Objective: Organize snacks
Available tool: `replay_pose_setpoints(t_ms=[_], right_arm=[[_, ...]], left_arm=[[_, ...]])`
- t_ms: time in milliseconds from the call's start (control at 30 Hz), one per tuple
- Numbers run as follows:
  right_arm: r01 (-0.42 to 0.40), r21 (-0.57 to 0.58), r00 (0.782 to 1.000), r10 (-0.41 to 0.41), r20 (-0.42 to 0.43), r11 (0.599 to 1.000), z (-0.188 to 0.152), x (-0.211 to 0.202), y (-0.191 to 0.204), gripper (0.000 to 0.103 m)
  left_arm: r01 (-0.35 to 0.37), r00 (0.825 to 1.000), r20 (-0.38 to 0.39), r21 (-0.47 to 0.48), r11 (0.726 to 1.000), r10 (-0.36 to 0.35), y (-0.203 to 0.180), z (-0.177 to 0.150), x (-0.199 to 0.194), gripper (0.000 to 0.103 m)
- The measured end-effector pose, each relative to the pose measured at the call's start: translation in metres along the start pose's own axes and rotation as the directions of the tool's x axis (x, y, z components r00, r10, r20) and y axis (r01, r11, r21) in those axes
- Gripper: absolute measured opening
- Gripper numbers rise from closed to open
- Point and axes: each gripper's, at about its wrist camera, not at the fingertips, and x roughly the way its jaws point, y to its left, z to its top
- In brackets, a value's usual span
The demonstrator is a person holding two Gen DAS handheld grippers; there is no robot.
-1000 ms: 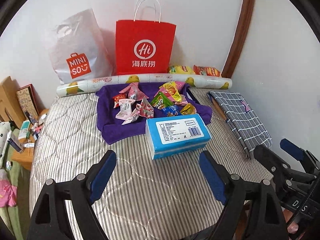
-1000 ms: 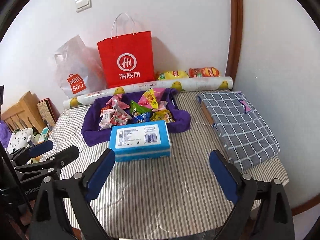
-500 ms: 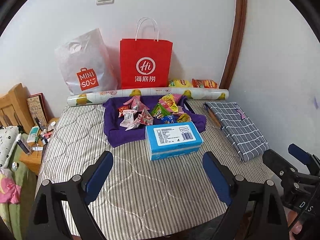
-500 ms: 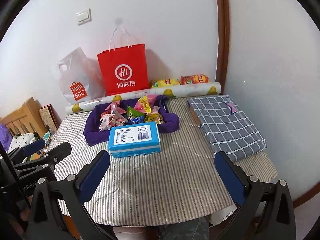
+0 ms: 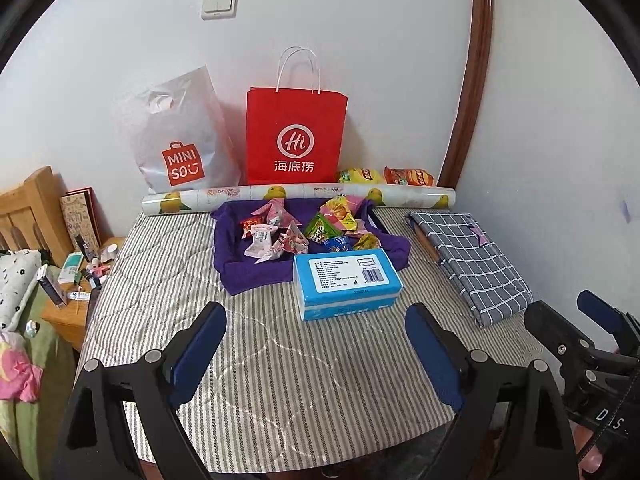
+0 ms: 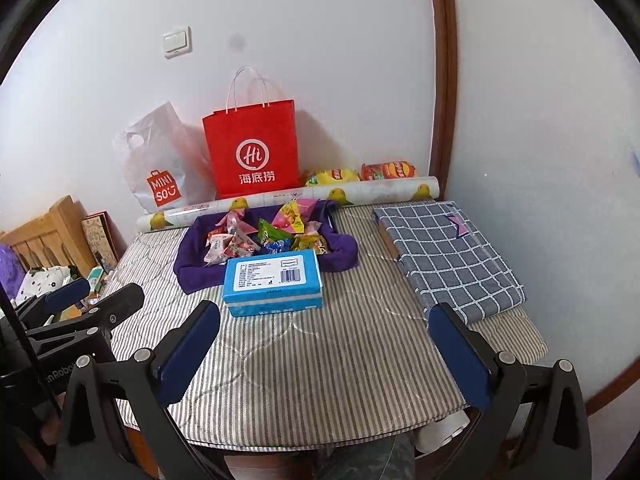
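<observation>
from here i can't read the small print on the blue tissue box (image 5: 346,282), and the two chip bags (image 5: 386,176) sit half hidden behind the printed paper roll (image 5: 298,196). crinkly snack packets (image 5: 308,228) lie piled on a soft purple cloth (image 5: 240,264), mid-way across the striped quilted surface (image 5: 280,380), just behind the box. a checked folded cloth (image 6: 448,256) lies at the right. left tongs (image 5: 316,356) gape with nothing between them; right tongs (image 6: 324,352) have just been opening, nothing in them either, both angled down at the near edge.
</observation>
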Motion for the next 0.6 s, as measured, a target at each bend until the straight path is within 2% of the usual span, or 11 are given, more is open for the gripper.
replay_pose_setpoints(t_ms=[600], right_arm=[[0.004,0.011,1.000,-0.004,0.000,1.000,-0.0041,-0.0017,-0.0030,0.103]], left_arm=[[0.015,1.000,0.003,-0.003,1.000,-0.015,-0.0027,-0.0032,-0.0024,0.091]])
